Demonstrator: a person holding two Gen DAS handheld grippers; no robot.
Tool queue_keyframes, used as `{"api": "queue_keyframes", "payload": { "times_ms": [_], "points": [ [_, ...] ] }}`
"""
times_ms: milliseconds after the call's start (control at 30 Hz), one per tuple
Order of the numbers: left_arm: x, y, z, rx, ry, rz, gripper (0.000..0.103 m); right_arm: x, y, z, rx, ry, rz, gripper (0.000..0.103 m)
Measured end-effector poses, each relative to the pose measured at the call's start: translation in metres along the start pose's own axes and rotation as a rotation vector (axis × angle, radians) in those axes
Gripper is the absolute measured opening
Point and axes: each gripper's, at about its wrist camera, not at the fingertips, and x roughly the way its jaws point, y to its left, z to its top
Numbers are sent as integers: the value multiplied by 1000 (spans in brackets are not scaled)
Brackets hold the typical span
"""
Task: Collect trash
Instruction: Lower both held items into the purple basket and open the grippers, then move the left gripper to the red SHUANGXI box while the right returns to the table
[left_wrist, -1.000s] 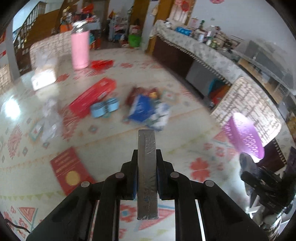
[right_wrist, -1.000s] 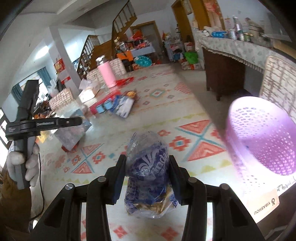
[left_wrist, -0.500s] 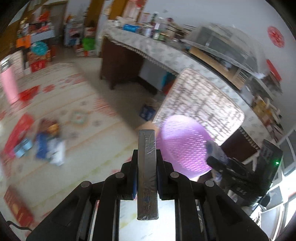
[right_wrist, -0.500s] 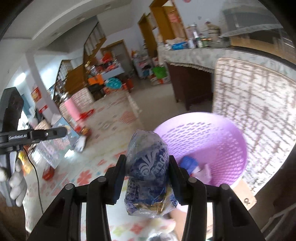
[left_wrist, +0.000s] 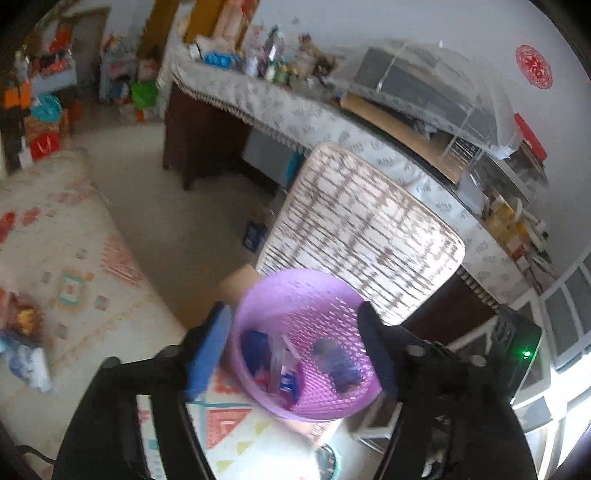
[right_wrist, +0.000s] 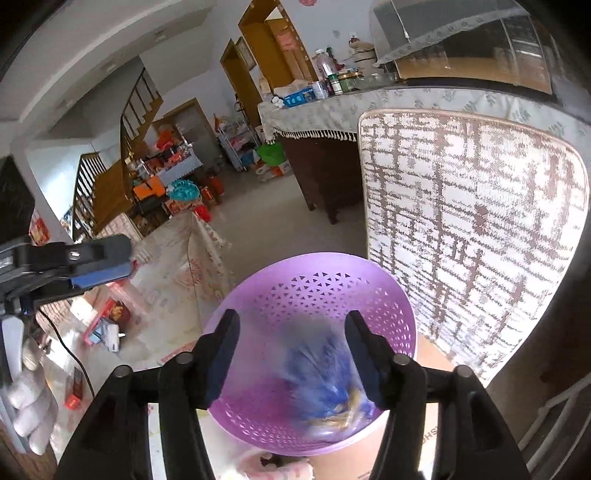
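The purple perforated basket (left_wrist: 325, 306) stands right under my left gripper (left_wrist: 291, 317). Its jaws are opening wide with nothing between the blue pads. Inside lie a blue packet (left_wrist: 255, 347), a white-blue wrapper (left_wrist: 286, 376) and a dark blurred piece (left_wrist: 336, 363). In the right wrist view my right gripper (right_wrist: 291, 321) hangs over the same basket (right_wrist: 314, 284), its jaws opening. The blue plastic bag (right_wrist: 325, 373) is a blur between them, close to the right finger and low over the basket. The left gripper (right_wrist: 74, 266) shows at the left, held by a gloved hand (right_wrist: 22, 406).
A patterned mattress panel (left_wrist: 362, 229) leans on the long cloth-covered table (left_wrist: 277, 103) just behind the basket. Cardboard (left_wrist: 236, 284) lies under the basket. Loose wrappers (left_wrist: 22, 347) sit on the patterned mat at the left. A black device with a green light (left_wrist: 524, 354) stands at the right.
Both grippers swung from the mat to above the purple basket. The left jaws opened and the grey strip is gone from them. The right jaws parted and the blue bag is slipping down.
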Motion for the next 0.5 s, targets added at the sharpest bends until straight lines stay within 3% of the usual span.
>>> {"api": "queue_keyframes", "payload": {
  "times_ms": [67,200,500],
  "points": [
    [-12,5,-7,8,-9,35,75,-4,5,-3,-14,-6,4,75],
    [-38,27,-27,-11,-32,102,81,-5,21,-14,-29,16,47,75],
    [-106,113,-87,-186,-46,249,82,7,88,-41,-97,88,191,83]
  ]
}}
